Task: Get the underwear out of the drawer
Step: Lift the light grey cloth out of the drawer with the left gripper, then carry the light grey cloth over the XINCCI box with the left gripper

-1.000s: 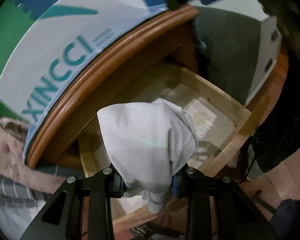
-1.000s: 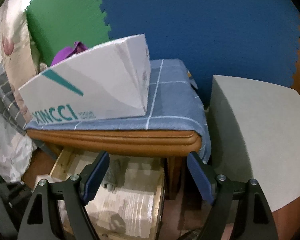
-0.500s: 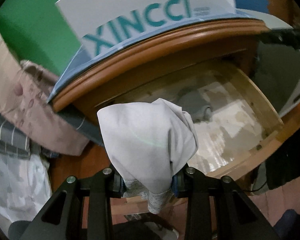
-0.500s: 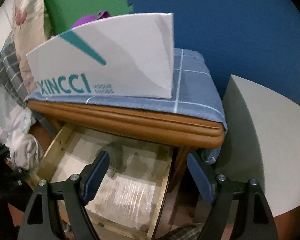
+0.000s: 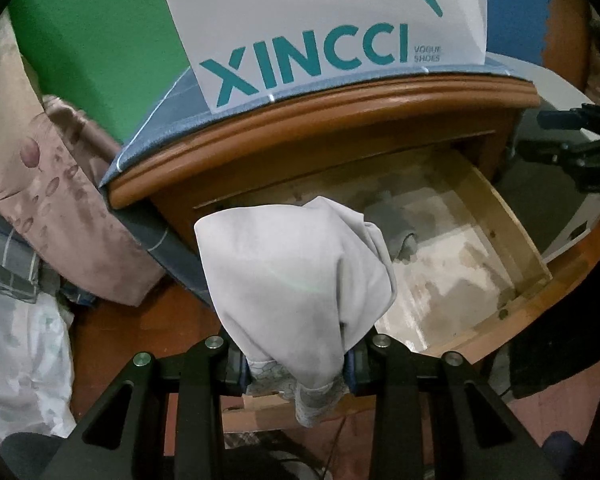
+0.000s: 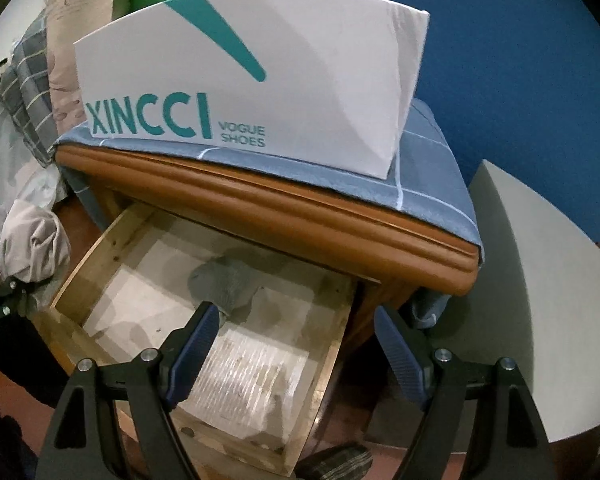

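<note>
Underwear (image 5: 296, 280) swung left, past drawer (image 6: 80, 268) edge, clamped in left gripper (image 5: 296, 364); right gripper (image 6: 296, 340) spread wide.

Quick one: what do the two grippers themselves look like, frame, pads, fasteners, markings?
Both are alike: matte black angular frames with triangular cut-outs and round silver bolt heads at the joints. The right gripper has ribbed dark blue pads on its fingers. On the left gripper only thin blue pad edges show. Seen from the left wrist camera, the right one bears small white lettering, too small to read. No cables or sleeves visible.
</note>
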Demonstrator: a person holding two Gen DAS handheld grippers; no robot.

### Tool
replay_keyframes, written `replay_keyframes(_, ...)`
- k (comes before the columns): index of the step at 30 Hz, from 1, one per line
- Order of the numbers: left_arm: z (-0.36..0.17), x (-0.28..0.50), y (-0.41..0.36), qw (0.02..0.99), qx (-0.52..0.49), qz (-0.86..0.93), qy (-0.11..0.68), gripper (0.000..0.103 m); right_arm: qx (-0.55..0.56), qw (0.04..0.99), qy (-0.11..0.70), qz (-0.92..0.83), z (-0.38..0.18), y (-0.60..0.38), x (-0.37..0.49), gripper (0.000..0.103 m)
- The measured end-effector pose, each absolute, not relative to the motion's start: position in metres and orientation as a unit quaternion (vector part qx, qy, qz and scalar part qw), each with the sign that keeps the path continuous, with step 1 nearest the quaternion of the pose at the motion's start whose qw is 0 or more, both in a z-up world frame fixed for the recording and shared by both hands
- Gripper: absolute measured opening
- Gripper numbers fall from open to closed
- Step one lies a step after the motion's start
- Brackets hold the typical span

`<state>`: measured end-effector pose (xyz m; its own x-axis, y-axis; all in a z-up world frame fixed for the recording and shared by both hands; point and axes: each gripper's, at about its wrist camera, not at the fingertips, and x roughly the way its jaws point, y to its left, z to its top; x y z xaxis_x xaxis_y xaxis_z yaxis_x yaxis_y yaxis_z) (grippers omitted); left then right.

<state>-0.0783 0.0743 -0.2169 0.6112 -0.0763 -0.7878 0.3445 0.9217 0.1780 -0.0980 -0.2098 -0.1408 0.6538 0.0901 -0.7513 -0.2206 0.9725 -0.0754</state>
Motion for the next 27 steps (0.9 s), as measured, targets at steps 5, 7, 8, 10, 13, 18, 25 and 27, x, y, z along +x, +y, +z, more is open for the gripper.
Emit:
replay_keyframes(5,-0.212,-0.081,0.075,0.888,0.148,-0.121,0.417,0.03,-0.079,0.904,0.411,0.089,-0.143,-0.21,-0.097,0.082)
replay_keyframes(7,-0.209,-0.084,0.075,0.892,0.148,-0.12,0.411,0.03,-0.087,0.9,0.416,0.095,-0.146,-0.208,-0.097,0.082)
replay_keyframes(8,-0.208,-0.086,0.075,0.893,0.142,-0.124,0.409,0.03,-0.091,0.899,0.418,0.097,-0.148,-0.207,-0.097,0.082)
replay_keyframes(10,-0.203,-0.09,0.075,0.897,0.14,-0.123,0.4,0.03,-0.107,0.895,0.42,0.103,-0.152,-0.202,-0.097,0.082)
replay_keyframes(13,-0.194,-0.095,0.074,0.905,0.14,-0.13,0.38,0.03,-0.124,0.89,0.425,0.111,-0.158,-0.199,-0.098,0.082)
replay_keyframes(18,-0.179,-0.104,0.07,0.914,0.151,-0.123,0.356,0.03,-0.149,0.882,0.43,0.118,-0.164,-0.189,-0.1,0.082)
replay_keyframes(25,-0.167,-0.112,0.078,0.926,0.141,-0.096,0.337,0.031,-0.184,0.874,0.434,0.123,-0.171,-0.174,-0.102,0.082)
replay_keyframes(27,-0.168,-0.113,0.082,0.927,0.145,-0.08,0.336,0.031,-0.196,0.87,0.435,0.125,-0.173,-0.17,-0.103,0.082)
